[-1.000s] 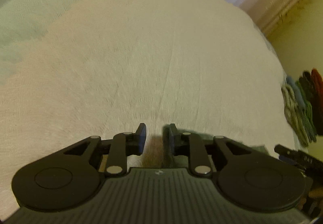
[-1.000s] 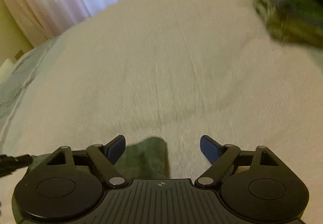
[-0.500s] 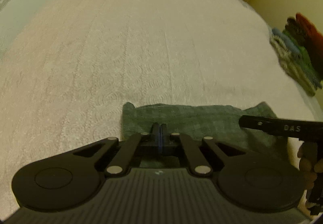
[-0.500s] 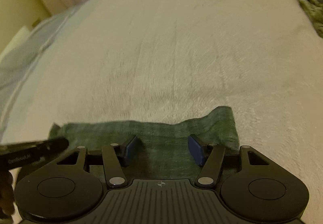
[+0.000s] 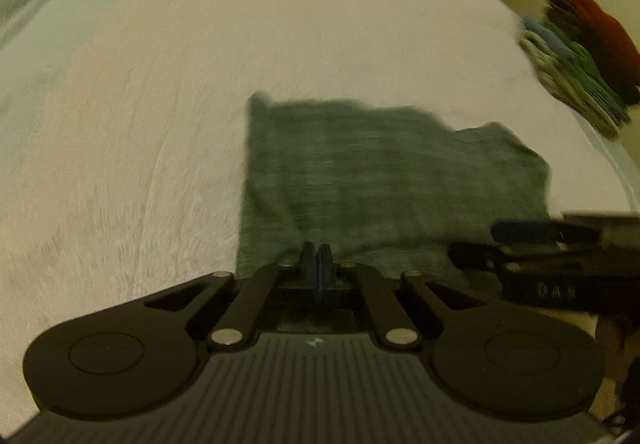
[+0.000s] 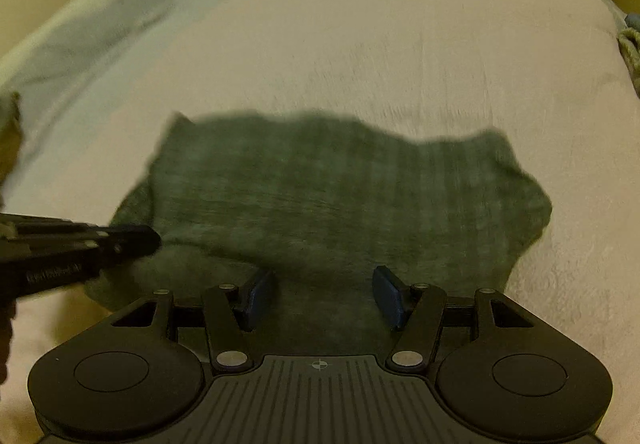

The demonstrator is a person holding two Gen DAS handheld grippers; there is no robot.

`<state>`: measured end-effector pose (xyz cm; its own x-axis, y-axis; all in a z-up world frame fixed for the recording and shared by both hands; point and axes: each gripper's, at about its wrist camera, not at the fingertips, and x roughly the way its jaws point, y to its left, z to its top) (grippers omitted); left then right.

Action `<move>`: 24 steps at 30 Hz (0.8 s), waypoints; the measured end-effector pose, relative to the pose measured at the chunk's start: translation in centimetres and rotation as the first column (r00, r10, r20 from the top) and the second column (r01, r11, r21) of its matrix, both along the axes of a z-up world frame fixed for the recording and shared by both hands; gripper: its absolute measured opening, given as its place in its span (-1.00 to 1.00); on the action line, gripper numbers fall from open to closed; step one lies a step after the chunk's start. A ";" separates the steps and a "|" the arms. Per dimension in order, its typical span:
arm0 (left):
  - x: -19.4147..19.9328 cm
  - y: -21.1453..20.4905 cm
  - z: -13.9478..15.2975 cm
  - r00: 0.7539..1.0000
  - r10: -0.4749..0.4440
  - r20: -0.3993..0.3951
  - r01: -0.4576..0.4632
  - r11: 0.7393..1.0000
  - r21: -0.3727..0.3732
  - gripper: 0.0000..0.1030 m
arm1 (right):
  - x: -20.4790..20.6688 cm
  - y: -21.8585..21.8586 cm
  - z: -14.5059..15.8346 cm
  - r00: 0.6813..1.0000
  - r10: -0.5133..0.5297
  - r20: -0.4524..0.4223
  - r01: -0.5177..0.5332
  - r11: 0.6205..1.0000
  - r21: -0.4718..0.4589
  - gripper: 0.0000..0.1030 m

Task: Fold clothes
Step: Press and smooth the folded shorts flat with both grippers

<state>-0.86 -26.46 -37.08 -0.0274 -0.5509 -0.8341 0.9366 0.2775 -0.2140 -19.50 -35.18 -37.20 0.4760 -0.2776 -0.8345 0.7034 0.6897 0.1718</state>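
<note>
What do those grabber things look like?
Both tongs, left and right, are black, with two round discs, silver rivets, a ribbed grey body and dark blue pads. There is pale lettering on their sides, too blurry to read.

My two wrist cameras look steeply down along their fingers, close over the bed (image 5: 168, 92) — left beside right. Both views share the green cloth (image 5: 380, 172) (image 6: 340, 184).

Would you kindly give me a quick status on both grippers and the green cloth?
Left gripper shut at green cloth's near edge, grip unclear. Right gripper closing, pads apart, cloth beneath them. Cloth spread on the bedspread. Nothing in the way.
</note>
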 end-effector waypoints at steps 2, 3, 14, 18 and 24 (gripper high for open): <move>0.5 -0.1 0.5 1.000 0.023 -0.013 -0.023 1.000 -0.014 -0.95 | -0.4 -0.1 0.7 1.000 0.002 0.003 -0.002 1.000 -0.012 0.11; 0.6 0.0 1.0 1.000 0.028 -0.009 -0.028 0.999 -0.023 -0.96 | -0.7 0.0 1.1 1.000 -0.002 0.006 0.003 1.000 -0.016 0.11; 1.3 3.7 1.0 0.988 0.146 0.048 -0.148 0.988 0.035 -0.95 | -3.8 2.2 1.7 0.998 -0.052 -0.032 0.051 0.998 -0.040 0.11; 0.8 4.9 3.6 0.988 0.155 0.017 -0.154 0.988 -0.028 -0.95 | -4.4 3.1 3.4 0.998 -0.055 0.012 0.056 0.996 -0.070 0.11; -1.4 4.5 3.9 0.996 0.091 0.010 -0.090 0.995 -0.038 -0.93 | -3.7 3.9 1.4 0.999 -0.033 -0.036 0.032 0.999 -0.028 0.11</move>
<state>-2.22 -21.91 -33.21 0.0334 -0.5819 -0.8126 0.9105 0.3531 -0.2154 -23.18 -31.29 -35.81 0.4358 -0.3151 -0.8431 0.7307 0.6708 0.1270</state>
